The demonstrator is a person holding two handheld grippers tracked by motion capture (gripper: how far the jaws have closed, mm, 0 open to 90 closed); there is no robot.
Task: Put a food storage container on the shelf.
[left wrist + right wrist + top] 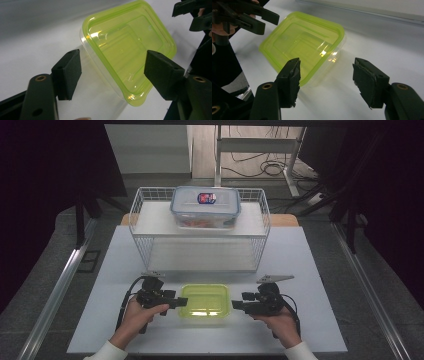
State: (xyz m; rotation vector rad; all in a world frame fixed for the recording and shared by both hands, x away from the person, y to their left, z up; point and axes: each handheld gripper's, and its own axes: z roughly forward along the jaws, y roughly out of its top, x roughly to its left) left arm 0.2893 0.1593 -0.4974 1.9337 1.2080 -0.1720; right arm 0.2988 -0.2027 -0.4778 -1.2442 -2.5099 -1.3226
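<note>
Forearms in white sleeves are brought in from the near edge of the worktop (305,285), one on each side of a green-lidded container (205,300), which is taken here as the landmark. The left claw (177,301) is held in the left hand (141,314) just left of the container, its jaws pointed toward the container's left edge. In the left gripper view the left claw (112,75) is seen spread wide, with one corner of the container (127,47) lying between and beyond the jaws; no contact with it can be made out. The right claw (235,305) is held in the right hand (278,321) just right of the container, aimed at its right edge. In the right gripper view the right claw (325,80) is likewise spread wide, nothing being gripped, and the container (302,42) is seen ahead and toward one jaw, with the left claw (265,21) beyond its far side.

The container is a shallow clear tub closed with a translucent green lid; whether anything is inside cannot be told. Beyond the container a white wire rack (200,227) is set on the worktop. On the rack's upper shelf a clear box with a blue-rimmed lid (205,207) is placed, with a red and blue label on the lid and orange contents dimly visible through its wall.
</note>
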